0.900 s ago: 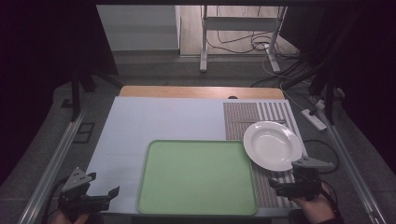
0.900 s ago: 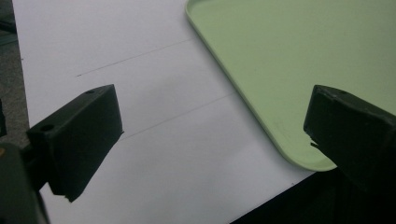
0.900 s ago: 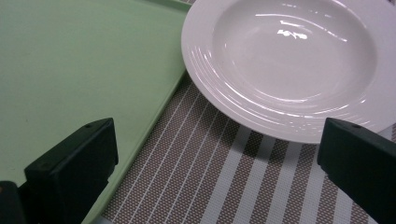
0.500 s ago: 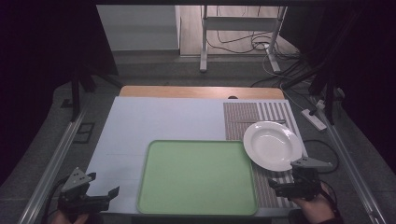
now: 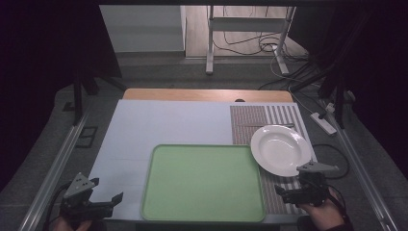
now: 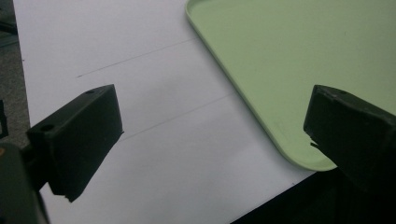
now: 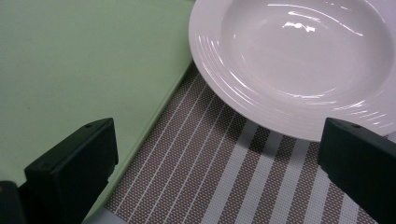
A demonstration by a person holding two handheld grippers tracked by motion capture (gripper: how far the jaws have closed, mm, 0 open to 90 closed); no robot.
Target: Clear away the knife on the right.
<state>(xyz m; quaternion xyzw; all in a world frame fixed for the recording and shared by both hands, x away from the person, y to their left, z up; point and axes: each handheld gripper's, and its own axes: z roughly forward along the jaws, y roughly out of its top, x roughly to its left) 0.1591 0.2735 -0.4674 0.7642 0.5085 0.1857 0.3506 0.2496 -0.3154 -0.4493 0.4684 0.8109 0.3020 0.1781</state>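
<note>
1. Two grippers sit at the near edge of the counter; the left gripper is beside the near left corner of the green tray, its fingers spread wide with nothing between them.
2. The right gripper sits over the striped mat, fingers likewise spread and empty.
3. The white plate lies on the mat just beyond the right gripper, its rim slightly over the tray's right edge.
4. The tray lies bare on the white sheet.
</note>
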